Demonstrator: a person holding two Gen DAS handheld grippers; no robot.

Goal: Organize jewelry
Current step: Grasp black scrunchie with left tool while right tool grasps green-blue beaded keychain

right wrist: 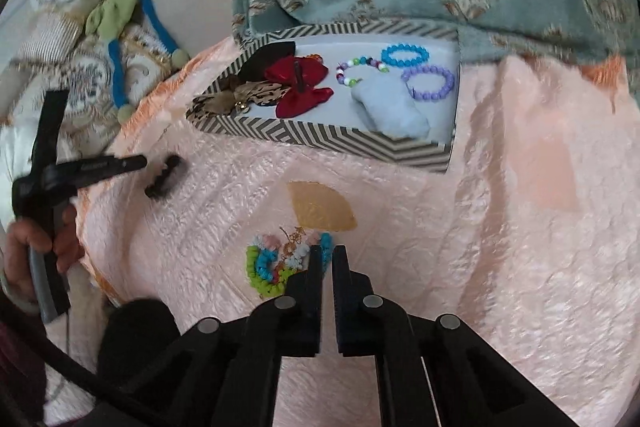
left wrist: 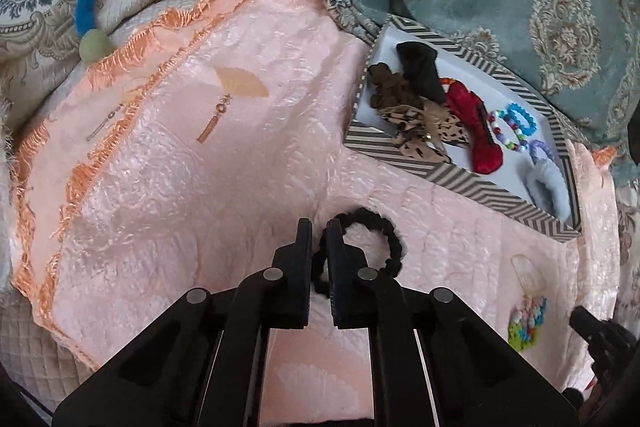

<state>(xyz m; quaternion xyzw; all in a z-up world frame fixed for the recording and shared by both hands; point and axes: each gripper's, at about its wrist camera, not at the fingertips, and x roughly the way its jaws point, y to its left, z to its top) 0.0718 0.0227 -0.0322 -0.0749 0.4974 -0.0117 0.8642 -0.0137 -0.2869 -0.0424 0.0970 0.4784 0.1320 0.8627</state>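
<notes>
Right, left gripper (left wrist: 319, 227) is low over the pink satin bedspread (left wrist: 200, 155), jaws narrow, pinching the near-left arc of a black ruffled hair tie (left wrist: 384, 227). Band passes between the fingers; most of the loop lies flat, just right of and beyond the tips. It's a ring, so no clear long axis.

Right gripper (right wrist: 327, 251) has jaws narrow too, nearly closed, tips at the right edge of a multicolour beaded bracelet cluster (right wrist: 268, 267). Cannot tell whether beads are actually caught. Cluster spreads left of the tips, below a gold fan print (right wrist: 320, 207).

Chevron-striped grey-and-white box (right wrist: 320, 139) sits farther back on the bedspread, holding a red fabric bow (right wrist: 300, 87), leopard-print bow (right wrist: 240, 95), blue bead bracelet (right wrist: 405, 54), purple bead bracelet (right wrist: 430, 82) and a pale blue scrunchie (right wrist: 396, 115).
</notes>
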